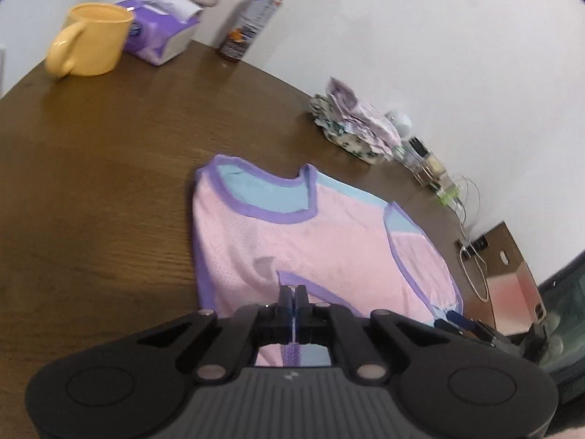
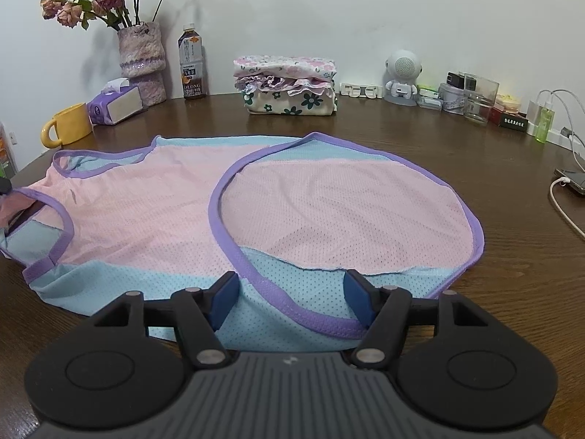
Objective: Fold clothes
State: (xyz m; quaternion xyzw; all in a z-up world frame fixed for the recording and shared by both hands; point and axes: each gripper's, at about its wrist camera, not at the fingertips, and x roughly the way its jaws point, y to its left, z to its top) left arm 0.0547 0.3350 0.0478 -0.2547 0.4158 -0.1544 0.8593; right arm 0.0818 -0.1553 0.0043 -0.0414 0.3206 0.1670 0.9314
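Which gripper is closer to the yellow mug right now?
Left. The left gripper, shut on the pink vest's purple trim, works at the mug's end; the right gripper sits open over the opposite, hem end.

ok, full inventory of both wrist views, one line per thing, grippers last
mesh top: 1, pink, light blue, purple trim, flat on table, near edge
table: 1, dark brown wood
folded clothes stack: 1, floral, back centre by wall
mug: 1, yellow, back left
tissue pack: 1, purple, beside mug
vase of dried roses: 1, pinkish, back left
tea bottle: 1, dark, right of vase
robot-shaped figure: 1, white, back right
jars and small boxes: several, back right
phone on cable: 1, far right
left gripper: shut on top's purple trim
right gripper: open, over hem
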